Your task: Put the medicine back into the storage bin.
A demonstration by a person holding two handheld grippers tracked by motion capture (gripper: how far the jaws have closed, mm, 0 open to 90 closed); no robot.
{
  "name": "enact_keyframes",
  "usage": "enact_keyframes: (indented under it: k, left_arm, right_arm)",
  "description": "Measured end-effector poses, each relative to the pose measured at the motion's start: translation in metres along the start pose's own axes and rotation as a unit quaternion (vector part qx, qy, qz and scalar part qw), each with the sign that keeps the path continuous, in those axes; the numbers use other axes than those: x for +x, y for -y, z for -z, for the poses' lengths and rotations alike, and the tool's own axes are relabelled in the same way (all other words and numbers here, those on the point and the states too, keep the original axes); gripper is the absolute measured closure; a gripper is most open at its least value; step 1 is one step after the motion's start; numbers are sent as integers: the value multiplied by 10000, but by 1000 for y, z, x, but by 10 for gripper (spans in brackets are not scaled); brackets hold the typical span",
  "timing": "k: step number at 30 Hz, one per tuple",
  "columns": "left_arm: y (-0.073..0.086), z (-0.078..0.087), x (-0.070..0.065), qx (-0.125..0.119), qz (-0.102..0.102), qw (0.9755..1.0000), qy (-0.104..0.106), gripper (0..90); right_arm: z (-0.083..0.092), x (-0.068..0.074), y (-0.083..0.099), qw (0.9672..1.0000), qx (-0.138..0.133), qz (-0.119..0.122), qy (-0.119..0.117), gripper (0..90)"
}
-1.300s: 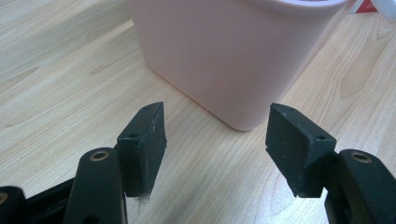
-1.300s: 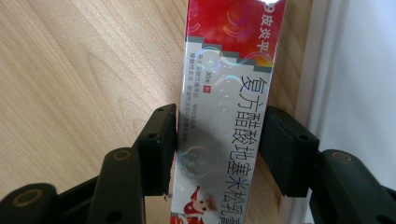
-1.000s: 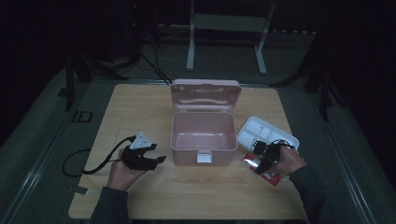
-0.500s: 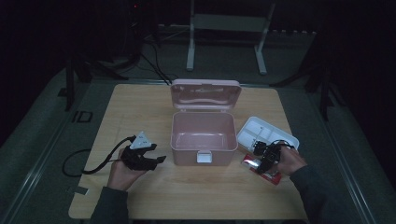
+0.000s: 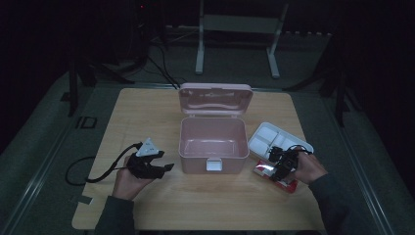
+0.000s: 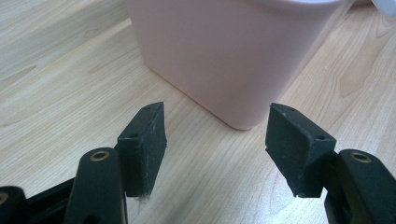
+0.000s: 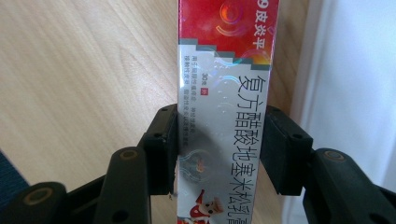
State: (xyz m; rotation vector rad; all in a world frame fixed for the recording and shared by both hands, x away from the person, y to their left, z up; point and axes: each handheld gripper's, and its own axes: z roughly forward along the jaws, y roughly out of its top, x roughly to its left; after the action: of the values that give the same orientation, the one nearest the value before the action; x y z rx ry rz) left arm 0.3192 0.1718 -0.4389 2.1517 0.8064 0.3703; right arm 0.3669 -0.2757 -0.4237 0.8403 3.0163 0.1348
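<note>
Dim room, pale wooden table (image 5: 147,117): at its middle stands a pink storage box (image 5: 213,142) with its lid (image 5: 215,98) thrown back, and I take that box as my mark. To the right of the box, near the table's front edge, lies a red-and-silver medicine carton (image 7: 224,107), and my right gripper (image 7: 218,147) has it between its jaws. They have just been closing and now sit against the carton's two long sides, pinching it while it lies on the wood. Just beyond the carton, on the side away from me and still right of the box, rests a white divided tray (image 5: 276,142), its edge running right beside the carton and crowding that side of my grip. On the box's left, my left gripper (image 6: 217,149) hovers low over bare wood, jaws spread wide with nothing between them, pointed at the box's near corner. Its black cable (image 5: 93,171) loops off over the table's left edge.
</note>
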Motion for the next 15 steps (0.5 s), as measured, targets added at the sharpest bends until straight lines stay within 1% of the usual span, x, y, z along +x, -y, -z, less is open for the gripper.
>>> enact_keyframes:
  k: [2, 4, 6, 9, 13, 15]
  left_arm:
    - [0, 0, 0, 6, -3, 10000, -2, 378]
    - [0, 0, 0, 5, -2, 10000, 0, 379]
    - [0, 0, 0, -7, 6, 10000, 1, 378]
    - [0, 1, 0, -14, 14, 10000, 0, 379]
    - [0, 1, 0, -7, 5, 10000, 11, 380]
    - [0, 0, 0, 19, -19, 10000, 23, 380]
  right_arm:
    - [6, 1, 0, 10000, -46, 3, 24, 512]
    - [13, 4, 0, 10000, -68, 62, 1, 512]
    - [22, 7, -1, 9998, -145, 112, -32, 512]
    - [36, 8, -3, 9996, -241, 175, -21, 512]
    - [56, 8, -5, 9990, -396, 199, 2, 512]
    - [67, 10, -8, 9983, -514, 284, -19, 512]
